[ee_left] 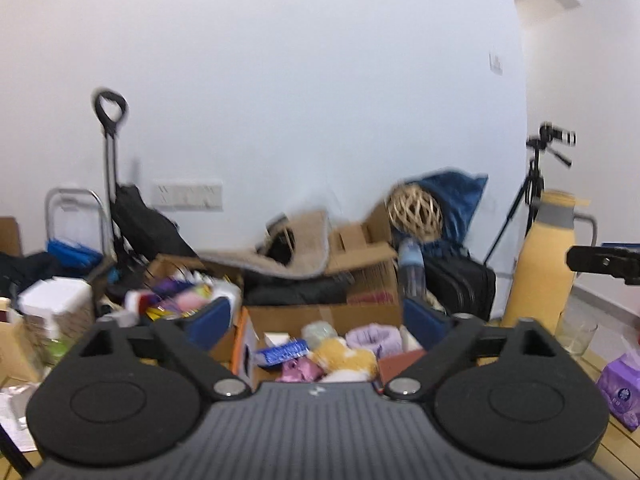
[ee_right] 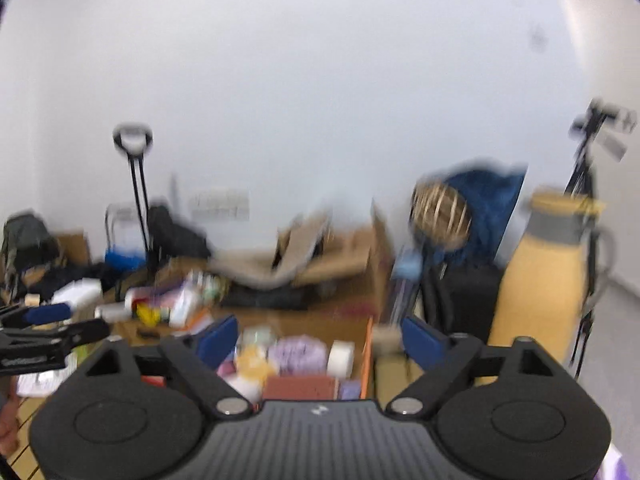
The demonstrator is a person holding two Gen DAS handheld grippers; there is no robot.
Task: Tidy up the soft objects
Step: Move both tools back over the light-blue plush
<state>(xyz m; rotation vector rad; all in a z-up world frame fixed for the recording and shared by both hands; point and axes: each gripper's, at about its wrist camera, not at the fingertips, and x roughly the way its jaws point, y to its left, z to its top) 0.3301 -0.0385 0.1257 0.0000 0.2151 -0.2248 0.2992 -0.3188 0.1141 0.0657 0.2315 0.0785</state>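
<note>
An open cardboard box (ee_left: 320, 314) holds soft items: a purple rolled towel (ee_left: 374, 338), a yellow plush (ee_left: 346, 356) and a blue packet (ee_left: 282, 352). My left gripper (ee_left: 318, 320) is open above the box's near side, nothing between its blue pads. A beige cloth (ee_left: 288, 248) is spread, blurred, over the far boxes; I cannot tell if it rests on them. In the right wrist view my right gripper (ee_right: 320, 340) is open and empty over the same box (ee_right: 366, 360), with the purple towel (ee_right: 298, 354) and a white roll (ee_right: 341, 358) below. The beige cloth (ee_right: 264, 264) lies beyond.
A yellow jug (ee_left: 548, 260), a glass (ee_left: 576, 334) and a purple wipes pack (ee_left: 624, 392) stand right. A tripod (ee_left: 536, 184), a wicker ball (ee_left: 414, 212), a water bottle (ee_left: 412, 268) and a trolley (ee_left: 116, 184) line the wall. Clutter fills another box (ee_left: 180, 292) at left.
</note>
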